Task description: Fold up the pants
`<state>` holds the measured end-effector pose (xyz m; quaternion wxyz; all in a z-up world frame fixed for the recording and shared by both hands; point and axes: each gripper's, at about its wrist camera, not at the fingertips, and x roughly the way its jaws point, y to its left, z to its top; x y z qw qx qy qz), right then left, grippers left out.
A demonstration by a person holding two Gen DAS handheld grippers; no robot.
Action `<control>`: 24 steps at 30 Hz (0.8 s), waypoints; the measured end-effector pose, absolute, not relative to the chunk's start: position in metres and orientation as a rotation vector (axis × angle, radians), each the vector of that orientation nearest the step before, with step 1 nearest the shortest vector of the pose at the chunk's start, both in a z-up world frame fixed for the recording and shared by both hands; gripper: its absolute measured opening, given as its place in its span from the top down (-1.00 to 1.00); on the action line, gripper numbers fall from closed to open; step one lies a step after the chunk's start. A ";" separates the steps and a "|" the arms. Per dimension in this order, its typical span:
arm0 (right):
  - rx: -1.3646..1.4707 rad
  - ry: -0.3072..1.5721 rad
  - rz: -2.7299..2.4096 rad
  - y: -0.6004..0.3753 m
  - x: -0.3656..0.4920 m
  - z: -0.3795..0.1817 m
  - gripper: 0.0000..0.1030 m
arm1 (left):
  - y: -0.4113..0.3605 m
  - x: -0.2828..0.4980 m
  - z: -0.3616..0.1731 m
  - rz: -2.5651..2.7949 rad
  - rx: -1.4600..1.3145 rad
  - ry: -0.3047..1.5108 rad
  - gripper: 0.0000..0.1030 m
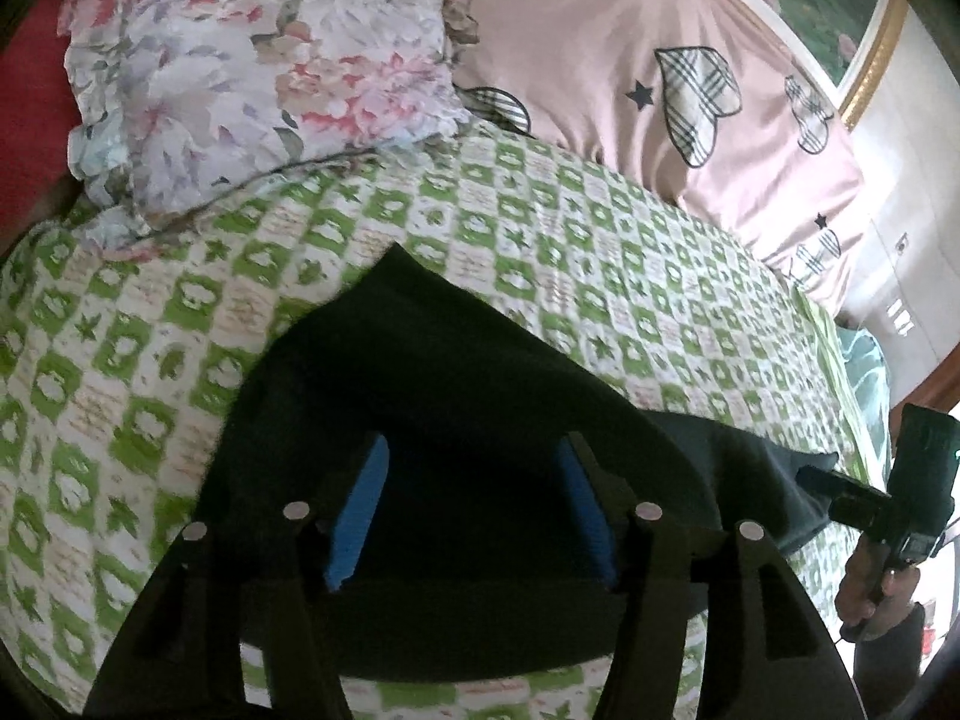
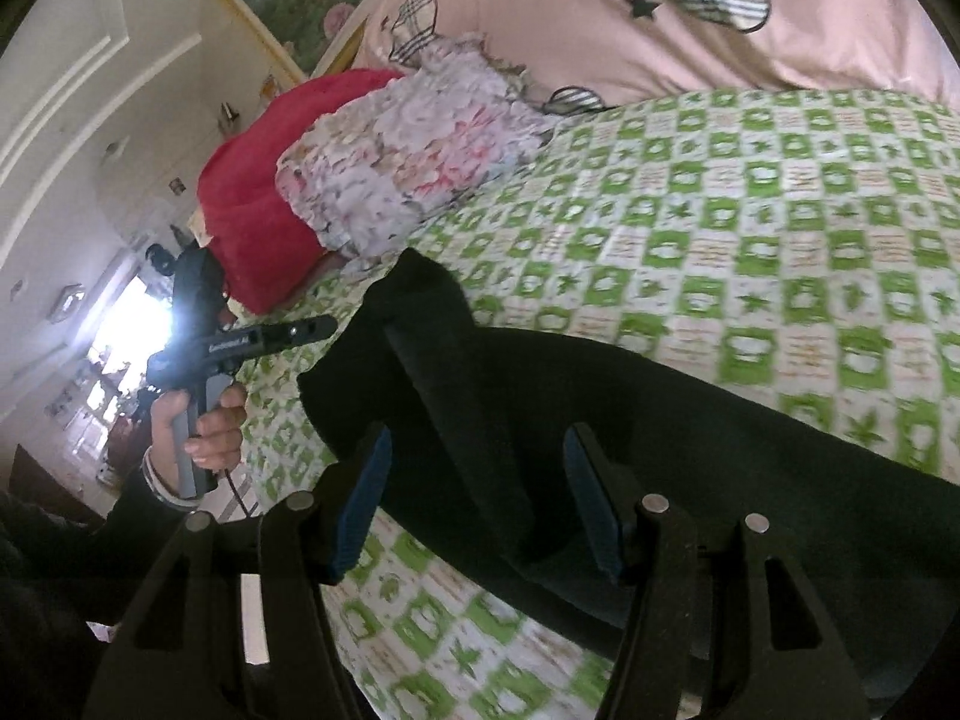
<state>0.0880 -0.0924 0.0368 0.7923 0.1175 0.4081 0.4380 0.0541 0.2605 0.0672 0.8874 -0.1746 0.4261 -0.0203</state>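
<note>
Left claw [image 1: 474, 504]: fingers spread wide, blue pads [image 1: 354, 531] well apart; dark cloth lies between and beneath them, and whether either pad touches it cannot be told.
Right claw [image 2: 477, 501]: fingers spread wide over the cloth, blue pads [image 2: 366, 492] apart, pinching nothing that can be seen.
Pants [image 1: 456, 384]: black, lying on the bed just ahead of and under the left claw, rising to a rounded peak beyond its fingertips; one part trails off toward the right claw [image 1: 840, 489]. In the right wrist view the pants [image 2: 600, 420] run under the right claw and out to its right, with a fold ridge ahead of the fingertips.
Bedspread [image 1: 540, 228]: green and white checks with stars, on all sides of both claws.
Floral cushion [image 1: 252, 72]: beyond the left claw, up and to its left.
Pink pillow [image 1: 600, 48]: plaid hearts and stars, beyond the left claw, to its right.
Red blanket [image 2: 252, 222]: beyond the right claw, to its left, beside the floral cushion.
Left hand [image 2: 201, 429]: gripping the left claw's handle, left of the right claw.
</note>
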 end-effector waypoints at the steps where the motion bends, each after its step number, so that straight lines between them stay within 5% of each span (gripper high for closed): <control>1: 0.251 0.880 0.949 -0.088 0.090 0.036 -0.18 | 0.263 0.056 0.068 -0.039 -0.358 0.886 -0.28; 10: 0.224 0.935 1.001 -0.042 0.110 0.025 -0.18 | 0.307 0.122 0.065 -0.071 -0.325 0.961 -0.45; 23: 0.169 1.026 1.028 -0.002 0.139 0.000 -0.17 | 0.329 0.190 0.014 -0.212 -0.464 1.134 -0.37; 24: 0.156 1.031 1.028 0.001 0.139 -0.002 -0.02 | 0.327 0.191 0.014 -0.214 -0.454 1.131 -0.32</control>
